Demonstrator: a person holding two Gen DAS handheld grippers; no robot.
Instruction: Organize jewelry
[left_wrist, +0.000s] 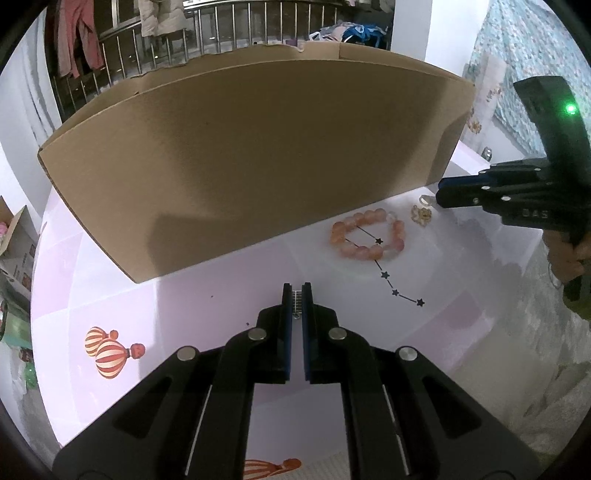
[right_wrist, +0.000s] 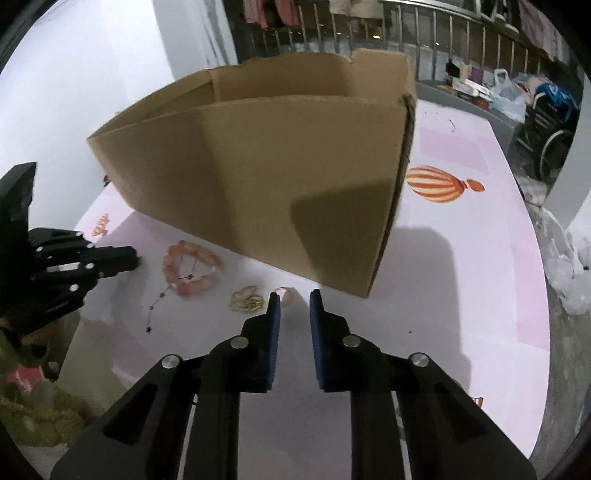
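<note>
Squarely behind the pink bracelet (left_wrist: 367, 235) (gold trinket (left_wrist: 422, 214) beside) looms a cardboard box (left_wrist: 258, 155).

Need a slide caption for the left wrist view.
Left claw pinching a small metal piece before the cardboard box.

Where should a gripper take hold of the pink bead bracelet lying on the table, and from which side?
Grip one stretch of the ring, best the near arc, away from the cardboard box. The pink bead bracelet lies flat on the table as an open loop, so come down from above with one finger inside the ring and one outside, pinching across the beads. The gold trinket sits close on one side.
</note>
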